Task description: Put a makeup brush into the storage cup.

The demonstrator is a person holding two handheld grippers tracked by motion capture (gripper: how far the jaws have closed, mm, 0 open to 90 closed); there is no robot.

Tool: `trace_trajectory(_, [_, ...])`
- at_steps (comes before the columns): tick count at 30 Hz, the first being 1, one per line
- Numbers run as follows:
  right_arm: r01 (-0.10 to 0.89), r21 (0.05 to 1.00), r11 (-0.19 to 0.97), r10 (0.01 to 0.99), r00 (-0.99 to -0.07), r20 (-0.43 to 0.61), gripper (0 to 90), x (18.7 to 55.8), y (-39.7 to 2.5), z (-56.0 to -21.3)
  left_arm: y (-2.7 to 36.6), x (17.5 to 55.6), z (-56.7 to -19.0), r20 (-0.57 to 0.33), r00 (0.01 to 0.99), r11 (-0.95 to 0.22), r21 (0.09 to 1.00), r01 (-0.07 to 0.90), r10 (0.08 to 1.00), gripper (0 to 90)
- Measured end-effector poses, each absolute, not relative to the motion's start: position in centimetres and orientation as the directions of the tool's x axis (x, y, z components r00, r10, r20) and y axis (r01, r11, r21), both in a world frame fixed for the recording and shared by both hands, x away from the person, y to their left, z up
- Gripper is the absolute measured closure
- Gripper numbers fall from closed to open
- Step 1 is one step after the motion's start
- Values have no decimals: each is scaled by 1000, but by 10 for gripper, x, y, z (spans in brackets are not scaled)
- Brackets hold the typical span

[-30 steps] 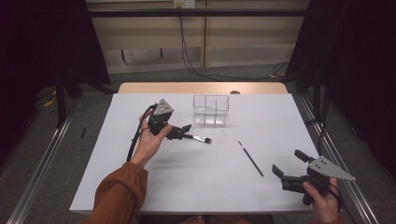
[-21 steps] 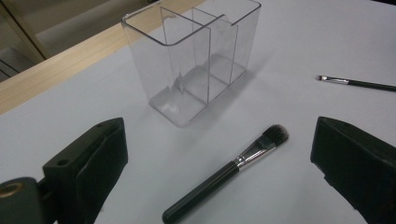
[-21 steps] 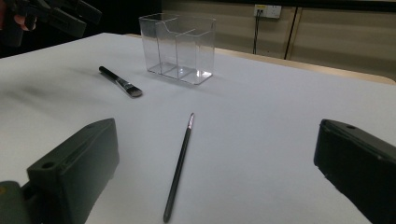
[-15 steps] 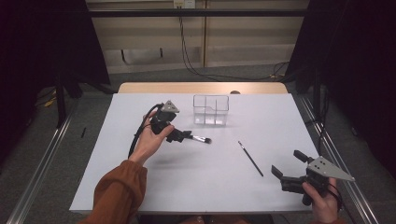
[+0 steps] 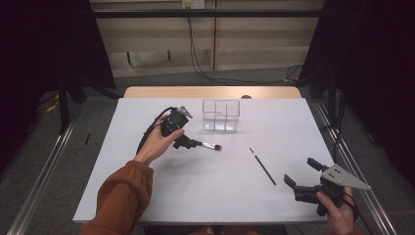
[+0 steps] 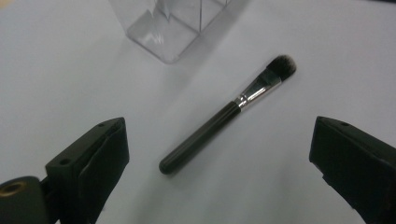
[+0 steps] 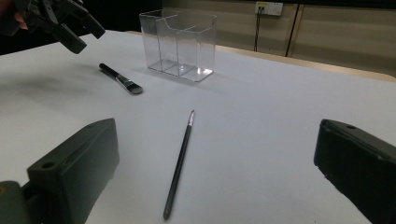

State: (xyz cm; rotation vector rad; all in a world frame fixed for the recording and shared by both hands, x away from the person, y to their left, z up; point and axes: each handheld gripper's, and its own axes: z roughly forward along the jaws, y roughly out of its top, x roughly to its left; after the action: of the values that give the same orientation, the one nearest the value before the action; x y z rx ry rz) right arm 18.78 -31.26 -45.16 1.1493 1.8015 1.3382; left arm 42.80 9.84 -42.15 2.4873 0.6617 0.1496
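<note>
Lab-style recording setup, not a home. A white table (image 5: 210,196) stands on a grey floor with metal rails (image 5: 41,181) running along both sides. Black curtains (image 5: 54,44) hang left and right. On the far side, beyond the left gripper (image 5: 185,142), cables (image 5: 195,58) drop from a wall socket (image 7: 267,8) on beige panelling.
</note>
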Motion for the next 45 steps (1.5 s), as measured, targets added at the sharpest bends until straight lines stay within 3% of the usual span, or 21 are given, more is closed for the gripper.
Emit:
trace_trajectory(2, [288,951,113,901,-434,24,0,188,-312,-452,96,429,-423,-59,862,-714,533,454,504,69])
trace_trajectory(8, [288,950,118,896,-443,24,0,188,-313,-453,90,432,-430,-53,898,-786,464,410,437,69])
trace_trajectory(9, [289,950,118,896,-444,24,0,188,-312,-453,89,434,-430,-6,914,-825,427,370,406,73])
trace_trajectory(12, [293,949,118,895,-445,26,0,187,-312,-453,90,438,-432,-42,921,-826,428,367,387,72])
trace_trajectory(22, [303,947,109,899,-437,37,0,188,-313,-454,78,450,-442,-30,930,-858,376,350,366,79])
trace_trajectory(33, [303,945,120,895,-445,29,0,189,-313,-455,71,457,-455,-42,945,-893,317,320,324,185])
trace_trajectory(45, [313,942,125,895,-445,29,0,188,-314,-457,64,461,-459,-53,955,-924,244,296,292,176])
